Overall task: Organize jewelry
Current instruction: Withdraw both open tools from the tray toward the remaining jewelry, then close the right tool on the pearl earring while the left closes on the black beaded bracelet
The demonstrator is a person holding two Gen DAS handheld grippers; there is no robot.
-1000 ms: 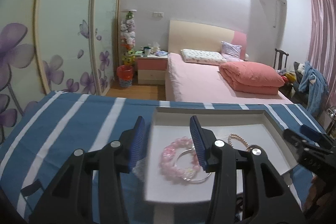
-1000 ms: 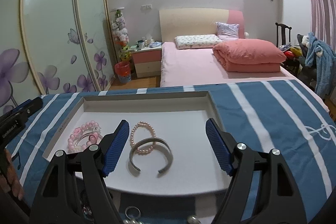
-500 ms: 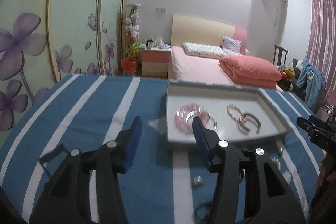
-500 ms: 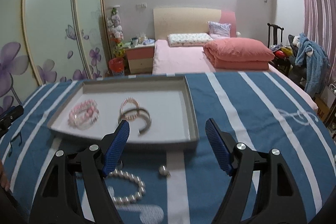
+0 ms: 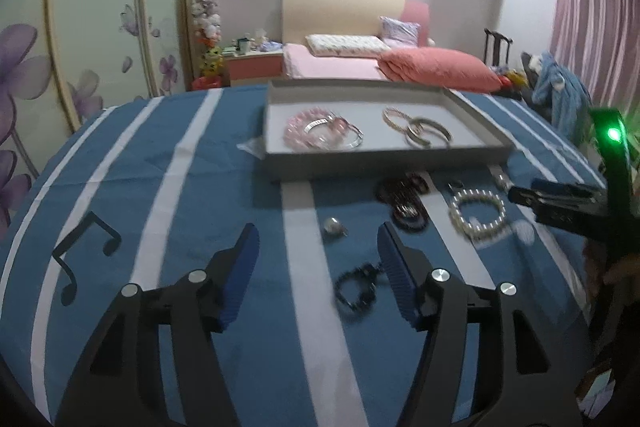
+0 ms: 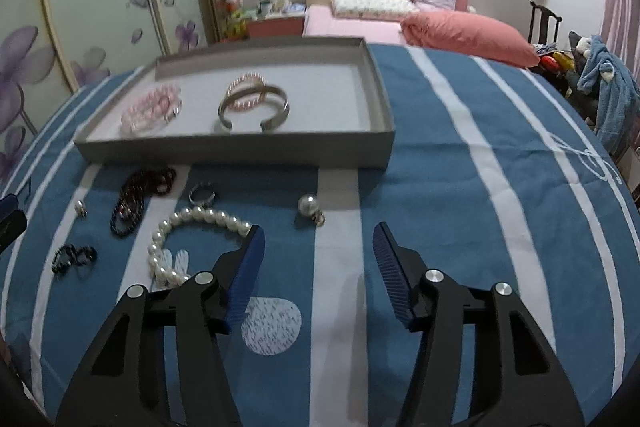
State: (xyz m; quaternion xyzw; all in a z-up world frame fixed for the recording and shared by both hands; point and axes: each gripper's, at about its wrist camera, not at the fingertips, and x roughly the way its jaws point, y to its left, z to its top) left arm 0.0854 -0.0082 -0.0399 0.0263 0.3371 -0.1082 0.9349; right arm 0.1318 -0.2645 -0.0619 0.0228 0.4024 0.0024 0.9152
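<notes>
White pearl bracelet (image 6: pixel 188 239) lies just beside the right gripper's (image 6: pixel 318 247) released fingers; left gripper (image 5: pixel 316 251) is released too. Pinch one strand, lift gently toward the tray (image 6: pixel 236 149).

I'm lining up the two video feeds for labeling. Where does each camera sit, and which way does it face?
Left wrist: sits on the left gripper, looking forward over the blue striped cloth to the grey tray and bed; its own open jaws show, plus the right gripper's tip at right.
Right wrist: sits on the right gripper, facing the same way from further right; its open jaws show.
Shared: the tray, pearl bracelet, pink bead bracelet and silver cuff.
</notes>
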